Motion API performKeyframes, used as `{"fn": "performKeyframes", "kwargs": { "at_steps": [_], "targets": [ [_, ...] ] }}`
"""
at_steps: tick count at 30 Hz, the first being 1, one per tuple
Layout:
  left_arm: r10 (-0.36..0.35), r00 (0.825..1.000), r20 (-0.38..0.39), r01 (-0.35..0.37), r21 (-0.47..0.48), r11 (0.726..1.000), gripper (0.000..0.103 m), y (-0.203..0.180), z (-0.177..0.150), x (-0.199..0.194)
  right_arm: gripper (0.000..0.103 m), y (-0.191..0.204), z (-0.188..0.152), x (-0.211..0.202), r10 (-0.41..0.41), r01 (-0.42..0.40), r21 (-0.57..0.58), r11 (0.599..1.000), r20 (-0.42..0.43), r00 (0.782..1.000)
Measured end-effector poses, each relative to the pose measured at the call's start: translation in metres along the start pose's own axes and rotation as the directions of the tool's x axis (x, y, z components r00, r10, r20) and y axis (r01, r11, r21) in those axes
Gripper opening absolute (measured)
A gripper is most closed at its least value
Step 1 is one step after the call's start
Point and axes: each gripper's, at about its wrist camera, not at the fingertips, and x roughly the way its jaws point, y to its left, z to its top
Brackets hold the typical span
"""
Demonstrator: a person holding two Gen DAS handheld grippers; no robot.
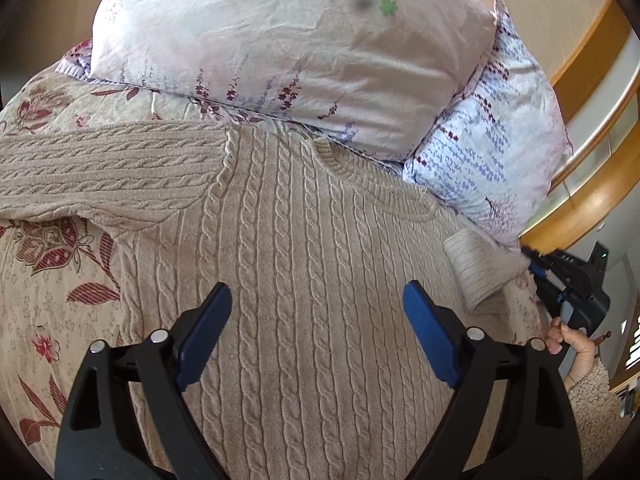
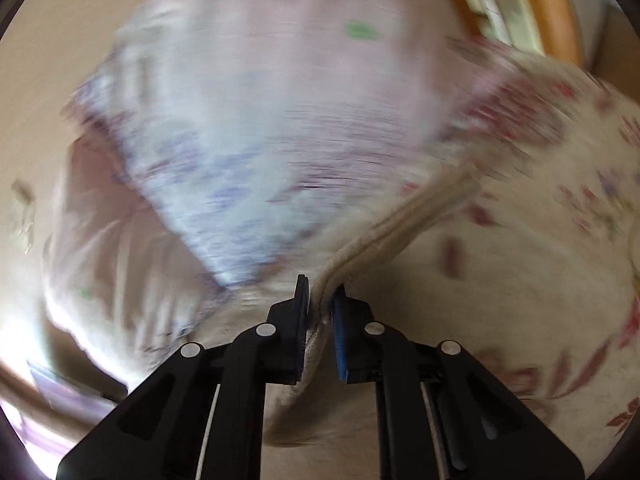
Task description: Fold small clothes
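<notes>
A beige cable-knit sweater (image 1: 304,248) lies flat on the bed, neck towards the pillows, its left sleeve (image 1: 100,172) spread out to the left. My left gripper (image 1: 318,300) is open and empty, hovering over the sweater's middle. My right gripper (image 2: 320,296) is shut on the cuff end of the right sleeve (image 2: 316,344), which hangs down between its fingers; the view is motion-blurred. In the left wrist view the right gripper (image 1: 536,266) shows at the far right, holding the lighter cuff (image 1: 480,268) near the bed's edge.
Two floral pillows (image 1: 280,48) (image 1: 488,152) lie just beyond the sweater's neck. A floral bedspread (image 1: 48,300) covers the bed. A wooden headboard rail (image 1: 580,200) curves at the right. The person's hand (image 1: 572,348) is at the right edge.
</notes>
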Motion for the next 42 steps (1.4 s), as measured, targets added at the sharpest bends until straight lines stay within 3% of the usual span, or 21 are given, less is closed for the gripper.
{"fn": "performKeyframes", "kwargs": {
  "at_steps": [3, 6, 7, 8, 9, 10, 11, 14, 17, 19, 21, 25, 28, 36, 38, 40, 42],
  "targets": [
    [-0.017, 1.000, 0.009, 0.017, -0.028, 0.999, 0.084, 0.005, 0.004, -0.002, 0.012, 0.054, -0.013, 0.005, 0.095, -0.098, -0.122, 0.988, -0.027, 0.995],
    [-0.036, 0.999, 0.019, 0.037, -0.060, 0.997, 0.084, 0.011, 0.008, -0.003, 0.013, 0.111, -0.048, 0.025, 0.161, -0.189, -0.255, 0.948, -0.130, 0.978],
    [-0.045, 0.999, 0.021, 0.047, -0.073, 0.996, 0.084, 0.013, 0.009, -0.003, 0.013, 0.132, -0.069, 0.039, 0.166, -0.225, -0.304, 0.926, -0.208, 0.964],
    [-0.057, 0.998, 0.023, 0.059, -0.086, 0.995, 0.084, 0.016, 0.010, -0.003, 0.017, 0.142, -0.084, 0.048, 0.161, -0.243, -0.328, 0.913, -0.259, 0.952],
    [-0.063, 0.998, 0.023, 0.065, -0.093, 0.994, 0.084, 0.017, 0.011, -0.003, 0.022, 0.155, -0.108, 0.065, 0.144, -0.276, -0.357, 0.892, -0.355, 0.924],
    [-0.071, 0.997, 0.023, 0.073, -0.104, 0.992, 0.084, 0.019, 0.012, -0.002, 0.034, 0.159, -0.125, 0.074, 0.121, -0.289, -0.369, 0.883, -0.416, 0.901],
    [-0.076, 0.997, 0.021, 0.078, -0.110, 0.991, 0.084, 0.020, 0.013, -0.001, 0.042, 0.160, -0.135, 0.079, 0.100, -0.287, -0.373, 0.882, -0.447, 0.889],
    [-0.091, 0.996, 0.002, 0.091, -0.124, 0.988, 0.084, 0.023, 0.016, 0.006, 0.051, 0.147, -0.147, 0.080, 0.101, -0.285, -0.325, 0.902, -0.482, 0.870],
    [-0.103, 0.994, -0.023, 0.099, -0.140, 0.985, 0.084, 0.024, 0.021, 0.017, 0.052, 0.106, -0.136, 0.067, 0.115, -0.234, -0.209, 0.950, -0.462, 0.879],
    [-0.100, 0.994, -0.043, 0.093, -0.152, 0.984, 0.082, 0.024, 0.025, 0.026, 0.052, 0.064, -0.123, 0.055, 0.131, -0.175, -0.068, 0.982, -0.418, 0.899],
    [-0.108, 0.992, -0.063, 0.096, -0.166, 0.982, 0.077, 0.025, 0.028, 0.034, 0.052, 0.030, -0.113, 0.043, 0.139, -0.127, 0.055, 0.990, -0.369, 0.919],
    [-0.101, 0.989, -0.107, 0.079, -0.195, 0.978, 0.069, 0.030, 0.034, 0.053, 0.051, -0.047, -0.097, 0.017, 0.141, -0.055, 0.331, 0.942, -0.242, 0.960],
    [-0.107, 0.985, -0.133, 0.077, -0.211, 0.974, 0.060, 0.034, 0.039, 0.066, 0.051, -0.074, -0.091, 0.011, 0.135, -0.045, 0.428, 0.902, -0.182, 0.974],
    [-0.085, 0.980, -0.178, 0.051, -0.188, 0.981, 0.041, 0.031, 0.055, 0.095, 0.041, -0.088, -0.081, 0.016, 0.125, -0.059, 0.474, 0.878, -0.109, 0.986],
    [-0.069, 0.980, -0.184, 0.036, -0.177, 0.984, 0.032, 0.030, 0.058, 0.102, 0.027, -0.094, -0.081, 0.015, 0.112, -0.048, 0.483, 0.874, -0.105, 0.988],
    [-0.068, 0.977, -0.203, 0.034, -0.167, 0.985, 0.010, 0.030, 0.062, 0.108, 0.014, -0.099, -0.082, 0.016, 0.098, -0.034, 0.483, 0.875, -0.106, 0.990],
    [-0.079, 0.975, -0.209, 0.046, -0.157, 0.986, 0.008, 0.029, 0.068, 0.110, 0.012, -0.102, -0.083, 0.012, 0.099, -0.039, 0.479, 0.877, -0.100, 0.990]
  ]
}}
